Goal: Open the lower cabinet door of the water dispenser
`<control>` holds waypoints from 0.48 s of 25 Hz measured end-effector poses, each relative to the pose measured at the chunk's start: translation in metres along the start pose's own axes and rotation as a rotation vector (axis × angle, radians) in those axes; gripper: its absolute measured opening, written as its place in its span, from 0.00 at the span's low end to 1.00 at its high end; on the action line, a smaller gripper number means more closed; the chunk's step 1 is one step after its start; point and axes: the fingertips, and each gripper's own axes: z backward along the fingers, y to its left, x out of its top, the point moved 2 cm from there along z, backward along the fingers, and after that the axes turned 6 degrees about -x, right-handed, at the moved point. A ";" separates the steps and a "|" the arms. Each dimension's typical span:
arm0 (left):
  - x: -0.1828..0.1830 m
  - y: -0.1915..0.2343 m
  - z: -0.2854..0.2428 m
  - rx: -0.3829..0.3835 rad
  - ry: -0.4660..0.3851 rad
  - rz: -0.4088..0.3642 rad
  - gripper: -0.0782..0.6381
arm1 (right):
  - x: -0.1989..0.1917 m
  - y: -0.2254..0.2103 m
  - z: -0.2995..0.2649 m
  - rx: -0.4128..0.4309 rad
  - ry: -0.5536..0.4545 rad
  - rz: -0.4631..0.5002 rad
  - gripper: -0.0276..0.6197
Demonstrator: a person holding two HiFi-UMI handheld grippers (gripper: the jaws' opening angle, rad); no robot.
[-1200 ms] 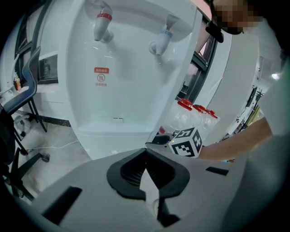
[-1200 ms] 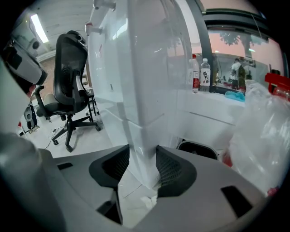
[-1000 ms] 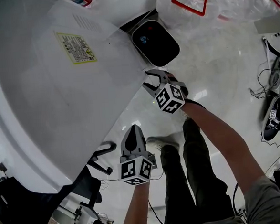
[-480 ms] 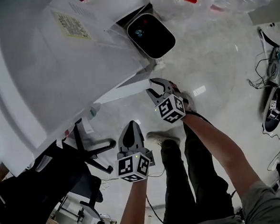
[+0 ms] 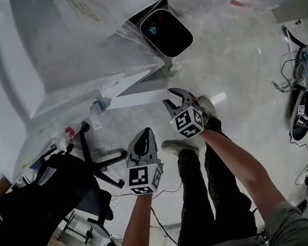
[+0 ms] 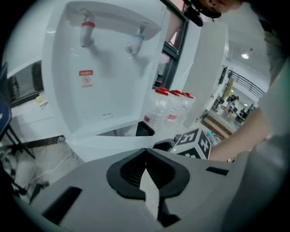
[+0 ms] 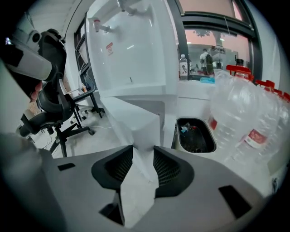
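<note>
Right gripper [image 5: 168, 97] seemingly grips door [image 5: 136, 99] (ajar).

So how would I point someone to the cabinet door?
Start at the big white water dispenser. Low on its front, the lower cabinet door is a flat white panel swung outward. Unlike the fixed body, it stands ajar, its free edge pinched by the fingers of the right gripper.

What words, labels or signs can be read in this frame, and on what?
Red label on the water dispenser: too blurred to read.
Red bands on the water bottles: too small to read.
Nothing else legible.
</note>
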 end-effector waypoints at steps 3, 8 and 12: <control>0.006 -0.002 -0.015 -0.083 0.076 -0.153 0.12 | 0.000 -0.006 0.007 0.012 0.019 -0.060 0.26; 0.017 0.006 -0.037 -0.122 0.174 -0.318 0.13 | -0.011 -0.023 0.040 0.043 0.040 -0.175 0.18; 0.017 0.008 -0.057 -0.122 0.264 -0.461 0.19 | -0.020 -0.038 0.073 0.063 0.049 -0.229 0.10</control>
